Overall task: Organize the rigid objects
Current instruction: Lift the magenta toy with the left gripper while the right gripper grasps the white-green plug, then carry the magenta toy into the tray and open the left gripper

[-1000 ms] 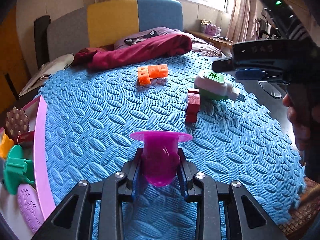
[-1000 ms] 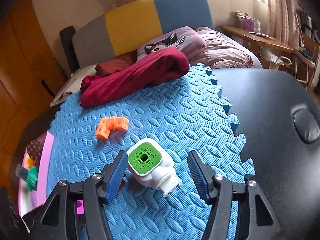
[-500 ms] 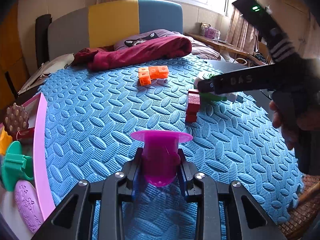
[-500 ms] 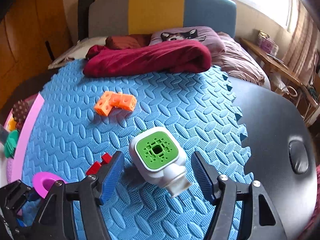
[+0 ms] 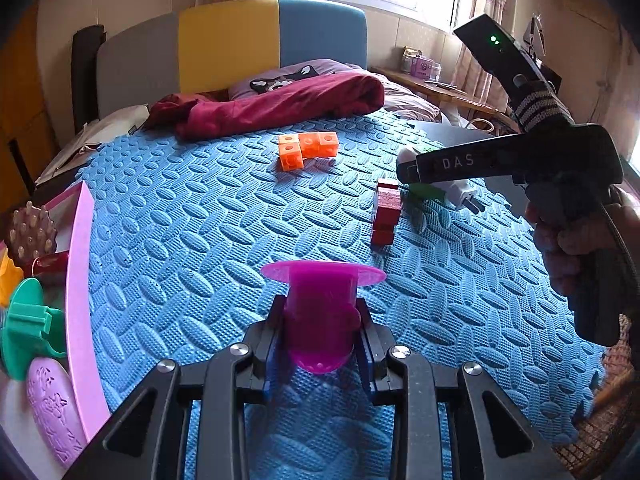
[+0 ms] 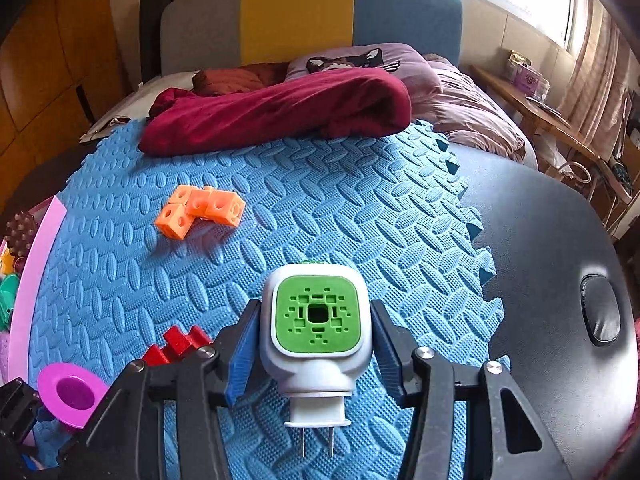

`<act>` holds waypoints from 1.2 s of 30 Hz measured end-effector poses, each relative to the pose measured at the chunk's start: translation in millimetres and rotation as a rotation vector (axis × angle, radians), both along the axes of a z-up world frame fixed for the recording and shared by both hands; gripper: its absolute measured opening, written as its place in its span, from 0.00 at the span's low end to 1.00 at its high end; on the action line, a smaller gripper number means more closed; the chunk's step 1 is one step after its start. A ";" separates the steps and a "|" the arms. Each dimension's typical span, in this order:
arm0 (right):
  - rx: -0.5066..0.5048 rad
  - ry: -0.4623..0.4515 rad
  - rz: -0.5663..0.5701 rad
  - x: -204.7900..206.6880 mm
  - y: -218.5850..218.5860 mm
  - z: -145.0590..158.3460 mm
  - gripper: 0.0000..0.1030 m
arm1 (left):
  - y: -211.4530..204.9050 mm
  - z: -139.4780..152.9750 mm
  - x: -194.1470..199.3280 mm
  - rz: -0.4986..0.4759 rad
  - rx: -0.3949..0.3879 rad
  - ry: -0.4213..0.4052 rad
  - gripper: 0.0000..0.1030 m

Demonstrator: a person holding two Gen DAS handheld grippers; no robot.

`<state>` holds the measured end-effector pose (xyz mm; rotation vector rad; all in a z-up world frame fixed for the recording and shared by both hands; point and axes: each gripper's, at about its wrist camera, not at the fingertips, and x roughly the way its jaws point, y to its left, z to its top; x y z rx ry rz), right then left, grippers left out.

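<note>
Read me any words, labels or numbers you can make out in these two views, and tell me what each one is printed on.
"DAS": pale letters on the black side of the right gripper, seen from the left wrist view.
Boxes on the wooden shelf by the window: any print is too small and blurred to read.
Nothing else carries readable text; the white and green plug-in device shows only a pattern of holes.

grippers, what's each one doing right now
Left gripper: shut on the magenta flanged plastic cup.
Right gripper: closing on the white plug-in device with green face.
</note>
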<state>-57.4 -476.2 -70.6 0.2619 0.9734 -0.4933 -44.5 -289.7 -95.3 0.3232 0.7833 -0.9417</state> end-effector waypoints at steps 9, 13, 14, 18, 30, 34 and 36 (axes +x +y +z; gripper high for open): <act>0.051 0.012 -0.034 3.1 -7.1 -11.8 0.52 | 0.2 0.6 -0.5 0.007 -0.004 0.004 0.30; 0.067 0.006 -0.037 3.0 -8.2 -11.5 0.52 | -0.3 0.5 0.3 0.006 -0.005 0.004 0.30; 0.084 -0.008 -0.032 2.4 -9.0 -11.5 0.56 | 0.2 0.7 0.4 0.007 -0.004 0.005 0.30; 0.118 -0.021 -0.020 3.7 -11.1 -11.4 0.65 | -0.1 0.9 0.3 0.007 -0.004 0.004 0.30; 0.116 -0.038 0.004 2.2 -8.9 -13.5 0.71 | 0.4 1.7 -0.3 0.012 -0.001 0.000 0.31; 0.051 -0.006 -0.002 2.7 -1.0 -15.5 0.65 | 1.2 1.8 0.5 0.023 -0.001 0.002 0.30; 0.067 -0.017 -0.013 1.1 -3.4 -15.6 0.65 | 0.5 1.6 0.3 0.024 0.003 -0.002 0.31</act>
